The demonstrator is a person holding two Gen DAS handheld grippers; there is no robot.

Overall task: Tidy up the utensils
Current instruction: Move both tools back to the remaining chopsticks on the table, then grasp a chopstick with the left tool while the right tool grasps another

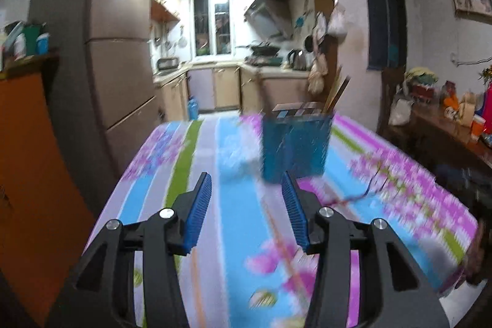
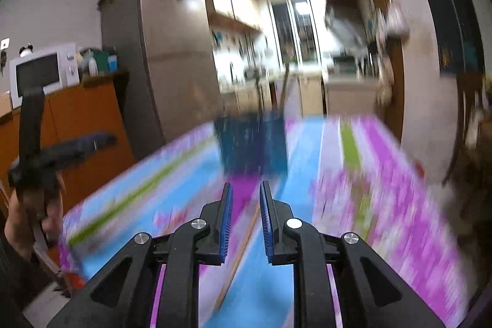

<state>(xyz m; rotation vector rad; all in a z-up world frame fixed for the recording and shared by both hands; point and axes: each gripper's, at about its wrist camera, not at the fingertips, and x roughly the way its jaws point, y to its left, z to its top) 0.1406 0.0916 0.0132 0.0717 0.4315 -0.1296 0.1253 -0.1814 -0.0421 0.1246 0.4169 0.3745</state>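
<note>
A blue perforated utensil holder (image 1: 295, 145) stands on the floral tablecloth (image 1: 196, 162) toward the far side, with several chopsticks (image 1: 336, 92) sticking up from it. My left gripper (image 1: 247, 179) is open and empty, above the cloth just short of the holder. In the right wrist view the holder (image 2: 253, 143) is blurred, straight ahead. My right gripper (image 2: 246, 189) is open with a narrower gap and holds nothing. A thin wooden chopstick (image 2: 238, 255) lies on the cloth below its fingers. A similar stick (image 1: 284, 248) shows faintly in the left wrist view. The left gripper's body (image 2: 33, 156) appears at the far left.
A crumpled white plastic item (image 1: 238, 151) lies left of the holder. An orange cabinet (image 2: 80, 125) with a microwave (image 2: 41, 73) and a fridge (image 2: 160, 51) stand left of the table. A cluttered side table (image 1: 446, 112) is on the right. Both views are motion-blurred.
</note>
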